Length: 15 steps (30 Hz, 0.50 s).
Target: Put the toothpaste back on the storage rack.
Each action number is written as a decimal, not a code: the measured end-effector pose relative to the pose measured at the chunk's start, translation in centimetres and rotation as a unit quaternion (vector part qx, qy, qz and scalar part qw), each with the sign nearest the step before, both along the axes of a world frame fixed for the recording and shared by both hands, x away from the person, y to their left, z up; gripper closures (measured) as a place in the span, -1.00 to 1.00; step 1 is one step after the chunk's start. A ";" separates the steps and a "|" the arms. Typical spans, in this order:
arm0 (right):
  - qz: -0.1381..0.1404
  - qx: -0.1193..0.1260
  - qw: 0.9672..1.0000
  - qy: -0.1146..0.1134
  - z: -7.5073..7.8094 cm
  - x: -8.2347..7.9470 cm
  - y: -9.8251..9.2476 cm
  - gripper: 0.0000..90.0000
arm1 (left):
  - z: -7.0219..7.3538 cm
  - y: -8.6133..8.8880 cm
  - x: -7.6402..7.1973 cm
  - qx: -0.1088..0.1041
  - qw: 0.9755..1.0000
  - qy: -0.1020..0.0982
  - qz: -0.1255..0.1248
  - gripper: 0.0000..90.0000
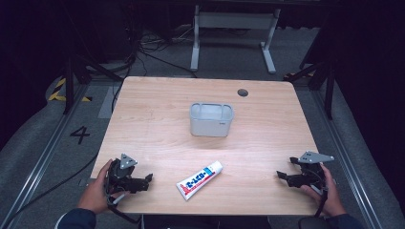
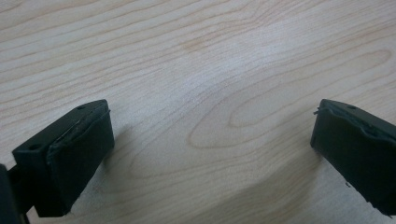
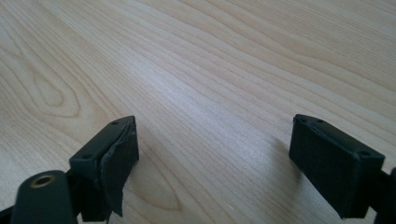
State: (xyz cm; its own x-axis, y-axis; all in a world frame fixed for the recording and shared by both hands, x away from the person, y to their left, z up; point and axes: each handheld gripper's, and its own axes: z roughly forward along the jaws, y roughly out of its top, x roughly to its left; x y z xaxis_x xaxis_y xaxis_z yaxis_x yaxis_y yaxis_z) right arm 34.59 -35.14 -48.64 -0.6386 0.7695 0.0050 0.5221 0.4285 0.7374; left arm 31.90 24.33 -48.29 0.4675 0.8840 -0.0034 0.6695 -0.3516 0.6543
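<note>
Both pairs of fingers are spread wide with nothing between them: in the left gripper view bare wood is seen between the two black pads (image 2: 70, 156), and the same is seen between the pads (image 3: 116, 163) in the right gripper view. From above, the left gripper (image 1: 145, 180) is seen resting low at the near left corner of the table (image 1: 157, 124), and the right gripper (image 1: 282, 176) at the near right edge, both pointed inward. A toothpaste tube (image 1: 199, 180) is found lying flat and slanted near the front edge, between the two grippers but apart from each, somewhat nearer the left one. A grey bin (image 1: 211, 119) is set upright farther back, near the middle of the table, well apart from the tube. Trouble is judged most likely at the pick-up: because the tube lies flat and slanted, it could be pushed across the smooth wood rather than gripped if the fingers are brought down misaligned with it. Were it pinched near one end, it could droop or slip, and the bin's rim could be struck on the way in.
</note>
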 end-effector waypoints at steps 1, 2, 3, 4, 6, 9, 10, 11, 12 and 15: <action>0.000 0.000 1.000 0.000 0.0 0.0 0.0 -0.64 | -0.1 0.0 0.1 -0.008 1.000 -0.001 -0.003 -1.00; 0.000 0.000 1.000 0.000 0.0 0.0 0.0 -0.64 | -0.1 0.0 0.1 -0.008 1.000 0.000 -0.007 -1.00; 0.000 0.000 1.000 0.000 0.0 0.0 0.0 -0.64 | 0.0 0.2 0.2 -0.001 1.000 -0.001 -0.012 -1.00; 0.000 0.000 1.000 0.000 0.0 0.0 0.0 -0.64 | 0.0 0.2 0.3 -0.002 1.000 -0.002 -0.015 -1.00; -0.001 0.000 1.000 0.000 0.0 0.0 0.0 -0.64 | -0.1 0.3 0.4 -0.007 1.000 0.000 -0.016 -1.00; -0.002 0.000 1.000 0.001 0.0 0.0 0.0 -0.65 | 0.0 0.5 0.6 -0.003 1.000 -0.001 -0.019 -1.00; -0.002 0.000 1.000 0.000 0.0 0.1 0.1 -0.65 | 0.0 0.6 0.7 -0.002 1.000 0.001 -0.021 -1.00; -0.002 0.000 1.000 0.000 0.0 0.1 0.1 -0.65 | 0.0 0.7 0.9 -0.002 1.000 0.000 -0.027 -1.00; -0.002 0.000 1.000 0.001 0.0 0.1 0.1 -0.65 | 0.0 0.8 1.1 -0.003 1.000 0.001 -0.029 -1.00; -0.007 0.000 1.000 0.001 0.0 0.1 0.2 -0.65 | 0.0 1.1 1.5 -0.001 0.999 0.002 -0.046 -1.00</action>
